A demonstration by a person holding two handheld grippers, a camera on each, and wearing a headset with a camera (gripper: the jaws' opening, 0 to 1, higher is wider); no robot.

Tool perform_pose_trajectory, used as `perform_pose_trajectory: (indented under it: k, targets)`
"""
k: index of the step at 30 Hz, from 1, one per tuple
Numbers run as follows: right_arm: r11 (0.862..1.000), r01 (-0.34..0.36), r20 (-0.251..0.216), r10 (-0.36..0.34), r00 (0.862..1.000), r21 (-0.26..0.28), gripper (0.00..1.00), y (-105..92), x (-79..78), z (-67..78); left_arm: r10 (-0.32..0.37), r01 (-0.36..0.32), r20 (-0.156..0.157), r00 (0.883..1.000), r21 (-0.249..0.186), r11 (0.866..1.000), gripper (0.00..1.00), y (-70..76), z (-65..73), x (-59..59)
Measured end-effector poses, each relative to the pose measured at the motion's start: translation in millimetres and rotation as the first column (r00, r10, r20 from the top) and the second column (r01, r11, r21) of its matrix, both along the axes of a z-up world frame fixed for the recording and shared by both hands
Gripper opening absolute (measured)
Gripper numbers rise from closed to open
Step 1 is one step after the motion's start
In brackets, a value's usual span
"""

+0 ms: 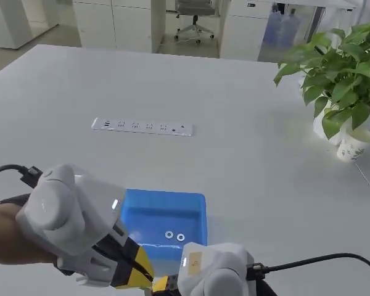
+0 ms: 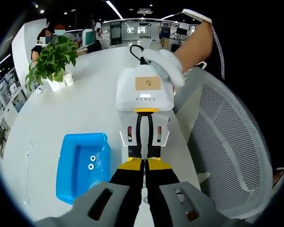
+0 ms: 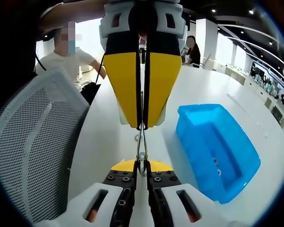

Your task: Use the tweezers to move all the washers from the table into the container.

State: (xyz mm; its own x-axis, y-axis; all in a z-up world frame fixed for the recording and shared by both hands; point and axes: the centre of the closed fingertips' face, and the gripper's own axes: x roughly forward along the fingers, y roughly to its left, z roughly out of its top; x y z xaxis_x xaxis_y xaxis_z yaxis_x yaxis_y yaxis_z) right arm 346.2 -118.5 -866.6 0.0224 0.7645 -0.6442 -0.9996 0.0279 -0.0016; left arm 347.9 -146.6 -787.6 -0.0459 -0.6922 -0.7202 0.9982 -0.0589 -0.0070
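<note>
Tool: the tweezers (image 3: 141,146) are seen as a thin metal strip spanning the short gap between the 2 grippers, above the tabletop (image 1: 234,154) and just beside the container.
Left gripper (image 3: 142,124): its yellow fingers (image 3: 123,85) are drawn narrow, almost together, and 1 end of the tweezers appears to be pinched between them.
Right gripper (image 2: 143,150): its fingers (image 3: 125,166) are likewise drawn narrow, and the other end of the tweezers is caught at their tips.
Container (image 1: 142,213): blue, open-topped, set on the tabletop just ahead of both grippers.
Washers (image 1: 169,235): 2 are lying flat, side by side, on the container floor.
Doubtful item: a small ring-like mark (image 3: 137,137) is noted on the tabletop beside the tweezers; it is possibly a washer, but too small to tell.
Handling, washers: judged light, stiff, flat and smooth, so slip is expected under a flat pinch. A hold across the rim, or with 1 tweezer tip through the hole, is preferred.
Handling, tweezers: judged springy and slender. A hold at mid-length is advised so that the tips can be closed by a gentle squeeze.
</note>
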Motion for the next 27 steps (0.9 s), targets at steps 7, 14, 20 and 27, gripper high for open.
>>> perform_pose_trajectory:
  k: [7,14,20,27]
  targets:
    - [1.0,-0.002,-0.002,0.002,1.0,-0.002,0.09,-0.3,-1.3,0.2,-0.001,0.001,-0.001,1.0,0.003,1.0,0.04,0.4,0.0,-0.5]
    - [1.0,-0.001,0.001,0.001,1.0,0.002,0.09,-0.2,-0.8,3.8,0.0,0.0,0.002,1.0,-0.002,1.0,0.04,0.2,3.7,-0.1]
    - [1.0,-0.004,0.007,0.004,1.0,0.002,0.09,-0.4,-0.7,8.2,0.005,-0.005,0.002,1.0,-0.007,1.0,0.04,0.5,8.7,-0.1]
    - [1.0,-0.014,0.015,0.014,1.0,0.002,0.09,-1.2,-0.4,16.1,0.011,-0.011,0.002,1.0,-0.014,1.0,0.04,0.2,16.1,0.3]
